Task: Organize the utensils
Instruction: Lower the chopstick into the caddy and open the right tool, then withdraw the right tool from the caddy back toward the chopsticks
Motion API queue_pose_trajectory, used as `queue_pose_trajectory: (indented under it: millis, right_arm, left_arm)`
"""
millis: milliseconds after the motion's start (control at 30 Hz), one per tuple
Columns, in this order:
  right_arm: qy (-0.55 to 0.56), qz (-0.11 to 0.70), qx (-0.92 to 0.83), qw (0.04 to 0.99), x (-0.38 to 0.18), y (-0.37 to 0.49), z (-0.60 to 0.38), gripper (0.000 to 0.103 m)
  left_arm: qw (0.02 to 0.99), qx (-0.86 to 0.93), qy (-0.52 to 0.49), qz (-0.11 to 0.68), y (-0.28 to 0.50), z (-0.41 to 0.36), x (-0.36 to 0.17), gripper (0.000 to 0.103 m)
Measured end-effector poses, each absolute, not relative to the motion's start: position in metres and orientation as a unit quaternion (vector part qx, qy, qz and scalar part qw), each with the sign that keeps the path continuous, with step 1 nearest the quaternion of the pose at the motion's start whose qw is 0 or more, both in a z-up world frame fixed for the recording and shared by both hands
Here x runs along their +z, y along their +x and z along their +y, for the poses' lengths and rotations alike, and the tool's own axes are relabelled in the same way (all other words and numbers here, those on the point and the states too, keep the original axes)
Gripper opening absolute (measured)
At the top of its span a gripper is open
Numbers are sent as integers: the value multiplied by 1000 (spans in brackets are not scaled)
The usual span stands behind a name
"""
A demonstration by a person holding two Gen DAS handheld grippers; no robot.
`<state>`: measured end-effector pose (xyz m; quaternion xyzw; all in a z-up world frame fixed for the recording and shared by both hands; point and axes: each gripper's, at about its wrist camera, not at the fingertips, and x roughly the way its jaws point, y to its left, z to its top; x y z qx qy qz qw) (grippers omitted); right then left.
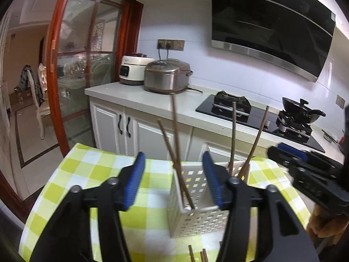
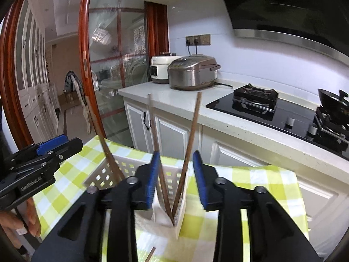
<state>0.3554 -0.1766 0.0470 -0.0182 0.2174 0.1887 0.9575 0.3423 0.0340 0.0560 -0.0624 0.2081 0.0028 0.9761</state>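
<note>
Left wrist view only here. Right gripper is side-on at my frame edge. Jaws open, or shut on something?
Observer: Open. In the right wrist view the right gripper has its blue pads apart, and they grip nothing.
Operator: What's straight ahead of it?
Observer: Two brown wooden chopsticks forming a V. Their lower ends meet in a near corner of the white perforated plastic basket.
Operator: My own gripper visible from there?
Observer: Yes. The left gripper is at the left edge, and the fingers of a bare hand show under its body.
</note>
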Motion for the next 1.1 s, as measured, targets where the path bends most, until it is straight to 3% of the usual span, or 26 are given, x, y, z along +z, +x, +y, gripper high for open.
queue_pose_trajectory:
  millis: [100,267,400,800,1100]
  right_arm:
    - [-13,220,183,958,44,335,-184,33]
    - [0,231,180,956,26,294,-192,47]
    - [17,253,167,953,0,264,-198,54]
    - [43,347,126,928,-83,235,-202,53]
    - [36,375,123,918,-98,241,-187,40]
  left_arm:
    - [976,14,-67,207,328,39,55,76]
    - [974,37,-74,212,293,48,46,97]
    - [973,51,-67,213,260,52,34,98]
    - [960,48,-82,264,184,56,-47,98]
    - [962,55,-72,256,175,54,-58,98]
